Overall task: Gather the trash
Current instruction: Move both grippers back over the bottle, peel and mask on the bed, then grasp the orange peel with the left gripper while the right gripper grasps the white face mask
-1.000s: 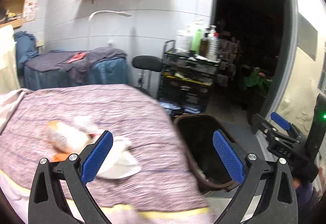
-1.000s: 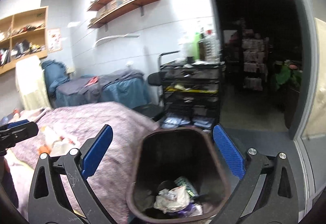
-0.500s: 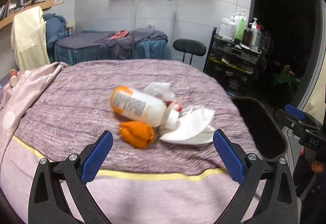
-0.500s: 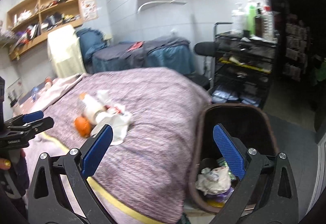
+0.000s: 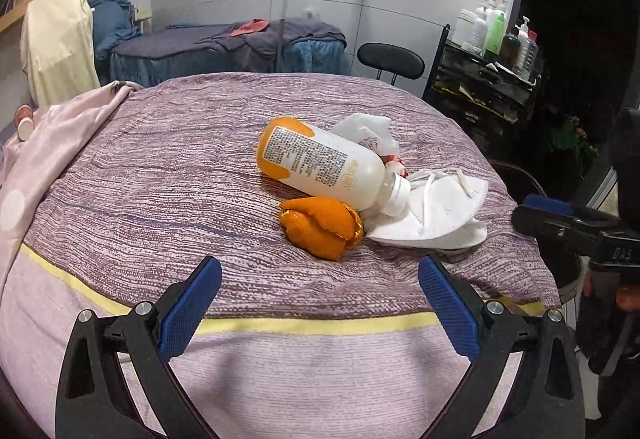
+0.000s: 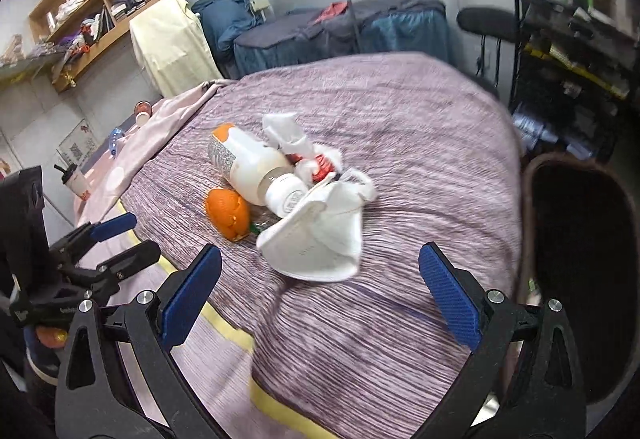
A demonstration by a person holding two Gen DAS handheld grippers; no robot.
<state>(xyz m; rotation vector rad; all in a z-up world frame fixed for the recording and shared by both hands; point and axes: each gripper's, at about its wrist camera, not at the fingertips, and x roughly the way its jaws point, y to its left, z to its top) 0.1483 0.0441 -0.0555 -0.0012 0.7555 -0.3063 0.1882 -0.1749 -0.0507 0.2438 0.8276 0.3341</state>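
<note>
Both grippers hover open and empty over a bed strewn with trash.

The left gripper (image 5: 320,303) has its blue pads spread wide above the near edge of the purple bedspread (image 5: 160,179), and the right gripper (image 6: 320,299) is likewise spread with nothing between its fingers. In the middle of the bed lies a white bottle (image 5: 324,163) on its side, an orange peel (image 5: 320,225) touching its front, a white face mask (image 5: 436,211) by its cap and crumpled tissue (image 5: 366,131) behind it. A dark trash bin (image 6: 580,259) stands just beside the bed's right edge.
</note>
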